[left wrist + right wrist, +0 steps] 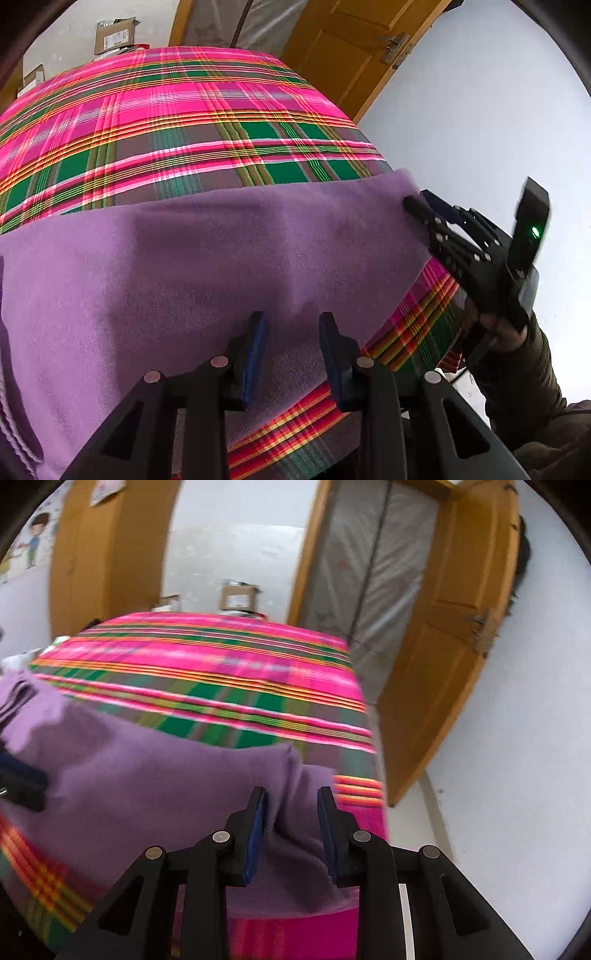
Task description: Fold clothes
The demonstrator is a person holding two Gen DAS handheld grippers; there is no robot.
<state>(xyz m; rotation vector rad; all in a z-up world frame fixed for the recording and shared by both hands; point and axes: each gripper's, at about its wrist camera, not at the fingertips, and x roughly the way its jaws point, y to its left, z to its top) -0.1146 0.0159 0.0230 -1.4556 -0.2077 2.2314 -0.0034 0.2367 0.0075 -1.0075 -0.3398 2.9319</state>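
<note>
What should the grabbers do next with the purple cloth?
Probably lift the near edge and carry it toward the far edge. The purple cloth lies flat on the plaid bedcover. The left hand-held gripper and right hand-held gripper each sit at that edge with cloth between their jaws; a firm grip is not clear.

A matt, softly napped lilac cloth [207, 258] lies over a woven plaid cover [177, 122] in pink and green, its weave flat and faintly sheened. Nearest the lilac cloth, the left gripper [293, 354] is matt black plastic with dull blue rubbery pads [255, 354] and small bright metal pins; the right gripper [291, 830] looks the same. Beyond the plaid cover stand a varnished wooden door [351, 48], cardboard boxes [112, 35] and a smooth pale wall [480, 122].
</note>
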